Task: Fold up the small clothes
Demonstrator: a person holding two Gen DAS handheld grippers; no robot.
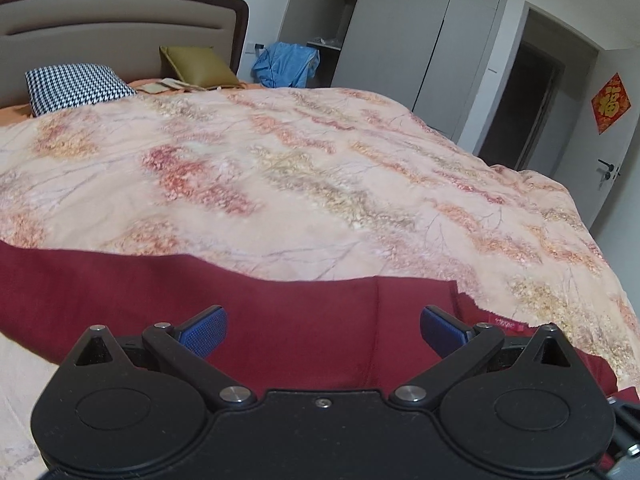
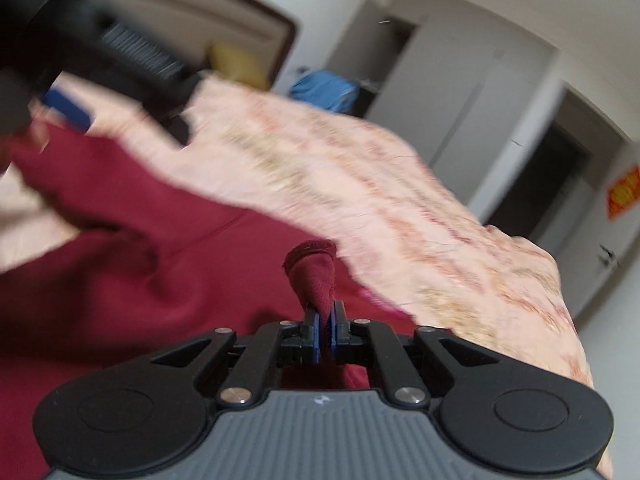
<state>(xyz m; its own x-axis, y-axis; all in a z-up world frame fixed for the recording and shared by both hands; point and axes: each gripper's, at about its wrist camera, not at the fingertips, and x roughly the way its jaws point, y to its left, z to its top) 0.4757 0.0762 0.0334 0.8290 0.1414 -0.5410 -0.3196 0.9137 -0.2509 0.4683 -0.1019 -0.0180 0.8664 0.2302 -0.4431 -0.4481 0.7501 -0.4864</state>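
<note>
A dark red garment (image 1: 280, 320) lies spread on the floral bedspread (image 1: 300, 168) at the bed's near edge. My left gripper (image 1: 324, 330) is open, its blue pads (image 1: 204, 332) wide apart just above the red cloth, holding nothing. My right gripper (image 2: 325, 336) is shut on a pinched fold of the red garment (image 2: 316, 272), which sticks up between the pads. The rest of the garment (image 2: 140, 260) spreads to the left in the blurred right wrist view. The left gripper also shows there, at the upper left (image 2: 120, 60).
Pillows lie at the headboard: a houndstooth one (image 1: 76, 86) and an olive one (image 1: 196, 66). A blue garment (image 1: 286, 64) hangs past the bed by white wardrobes (image 1: 420, 40). A dark doorway (image 1: 520, 104) stands at the right.
</note>
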